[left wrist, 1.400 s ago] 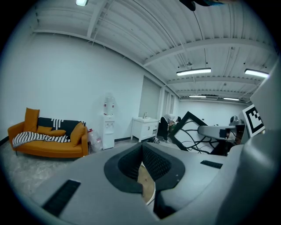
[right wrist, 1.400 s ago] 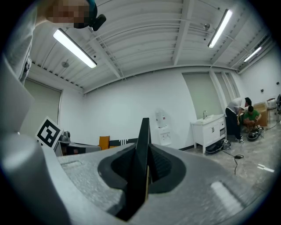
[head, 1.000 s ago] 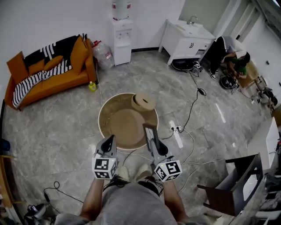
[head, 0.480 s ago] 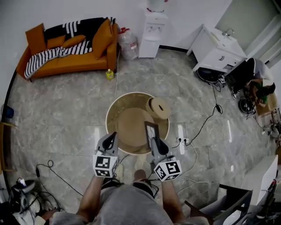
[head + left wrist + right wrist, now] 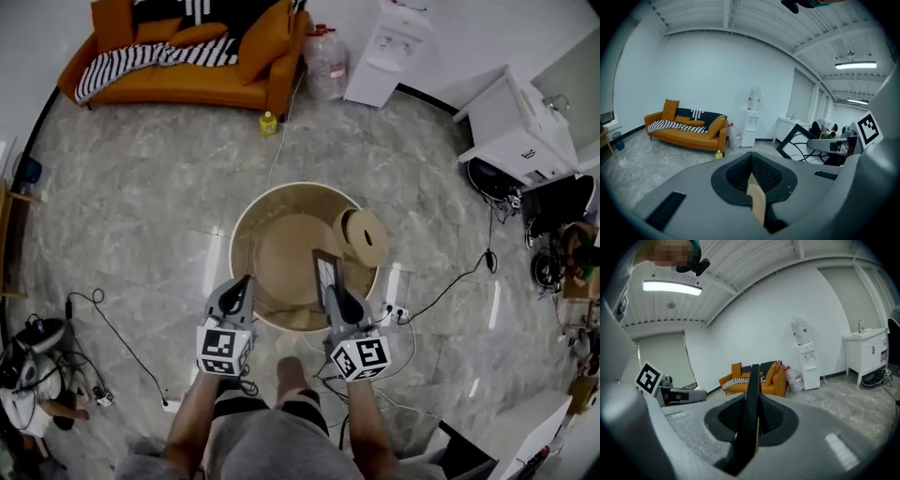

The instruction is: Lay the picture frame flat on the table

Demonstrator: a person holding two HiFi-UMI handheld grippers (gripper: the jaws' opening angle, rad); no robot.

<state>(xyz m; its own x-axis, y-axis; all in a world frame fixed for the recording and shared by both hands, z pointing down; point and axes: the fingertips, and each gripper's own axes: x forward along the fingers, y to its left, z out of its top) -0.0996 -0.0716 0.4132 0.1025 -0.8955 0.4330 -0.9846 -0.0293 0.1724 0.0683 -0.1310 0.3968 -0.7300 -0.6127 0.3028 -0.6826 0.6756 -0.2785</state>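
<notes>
Holding the picture frame (image 5: 325,277) upright at the near right of the round table (image 5: 274,200) | right gripper (image 5: 337,300) clenched on its thin black border; left gripper (image 5: 235,297) closed, empty, just left | we judge the frame light, stiff, smooth, its pane fragile: take the border, not the pane | table tan, matte, with raised rim

Round table (image 5: 245,251) — tan round object (image 5: 364,236) on right rim
</notes>
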